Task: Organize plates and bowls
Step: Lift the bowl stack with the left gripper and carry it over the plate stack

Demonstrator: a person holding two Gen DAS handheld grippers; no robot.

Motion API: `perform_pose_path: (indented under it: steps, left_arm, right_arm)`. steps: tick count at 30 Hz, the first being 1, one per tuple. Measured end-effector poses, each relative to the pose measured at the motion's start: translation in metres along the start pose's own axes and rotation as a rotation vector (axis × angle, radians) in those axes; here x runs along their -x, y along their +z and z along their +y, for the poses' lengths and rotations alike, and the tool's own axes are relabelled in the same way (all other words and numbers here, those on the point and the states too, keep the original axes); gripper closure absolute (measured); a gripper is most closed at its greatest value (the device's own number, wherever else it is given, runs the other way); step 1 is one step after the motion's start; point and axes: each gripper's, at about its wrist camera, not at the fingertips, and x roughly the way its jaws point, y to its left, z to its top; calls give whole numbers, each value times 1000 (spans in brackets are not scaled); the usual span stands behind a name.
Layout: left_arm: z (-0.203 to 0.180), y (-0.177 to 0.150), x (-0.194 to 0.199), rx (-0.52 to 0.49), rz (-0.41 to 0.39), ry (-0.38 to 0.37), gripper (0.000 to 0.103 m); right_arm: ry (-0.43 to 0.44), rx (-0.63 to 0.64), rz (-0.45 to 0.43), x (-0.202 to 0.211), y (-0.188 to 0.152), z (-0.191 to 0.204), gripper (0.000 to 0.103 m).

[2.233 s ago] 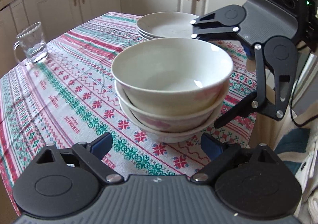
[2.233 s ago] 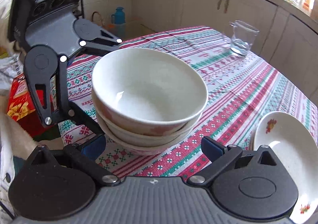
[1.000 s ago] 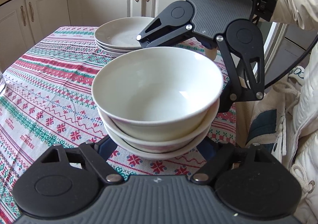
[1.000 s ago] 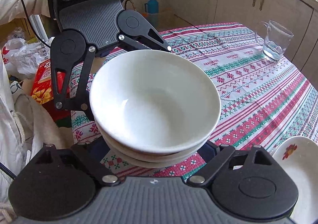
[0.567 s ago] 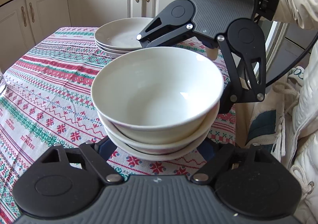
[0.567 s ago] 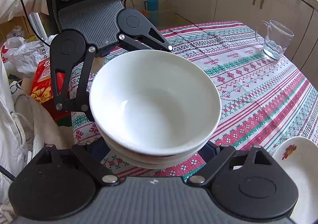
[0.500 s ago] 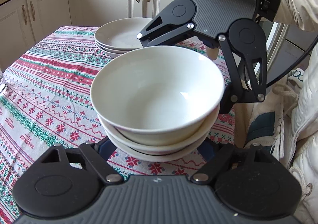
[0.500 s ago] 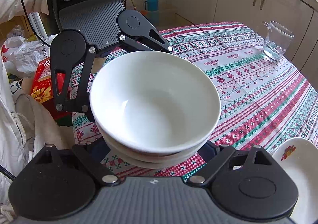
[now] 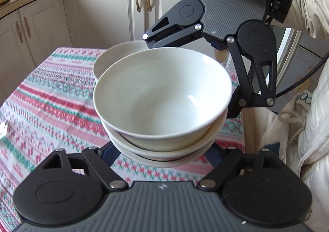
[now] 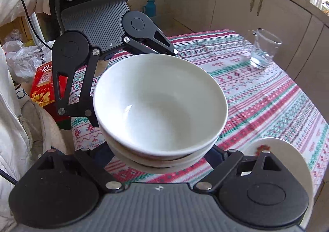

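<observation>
A stack of three white bowls (image 9: 162,96) is held up above the patterned tablecloth (image 9: 51,108), pinched between my two grippers from opposite sides. My left gripper (image 9: 162,153) has its jaws wide, cradling the stack's near side; the fingertips are hidden under it. My right gripper (image 10: 162,156) does the same from the other side, and the stack (image 10: 160,106) fills its view. A stack of white plates (image 9: 115,61) sits just beyond the bowls. The same plates (image 10: 287,162) show at the right gripper's lower right.
A glass mug (image 10: 261,49) stands on the far side of the table. White cabinets (image 9: 107,14) line the wall. A red box (image 10: 43,84) and bags lie on the floor past the table edge. The person's white jacket (image 9: 312,125) is close by.
The bowl stack has been lifted higher off the table and carried toward the plate stack, with both grippers moving together. The grip on it is unchanged.
</observation>
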Motion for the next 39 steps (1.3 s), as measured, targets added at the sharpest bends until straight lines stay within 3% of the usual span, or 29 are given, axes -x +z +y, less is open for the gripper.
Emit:
perform_pose_path:
  steps: [10, 16, 25, 39]
  left_arm:
    - [19, 67, -43, -87, -24, -26, 18]
    - [33, 90, -68, -123, -26, -35, 18]
    - [46, 99, -99, -130, 5, -45, 18]
    - [54, 101, -115, -122, 16, -57, 19]
  right_arm:
    - [-91, -34, -2, 47, -29, -50, 9]
    - [-135, -55, 4, 61, -45, -79, 9]
    - [-145, -94, 6, 55, -68, -107, 9]
    - [-120, -149, 16, 45, -81, -124, 9]
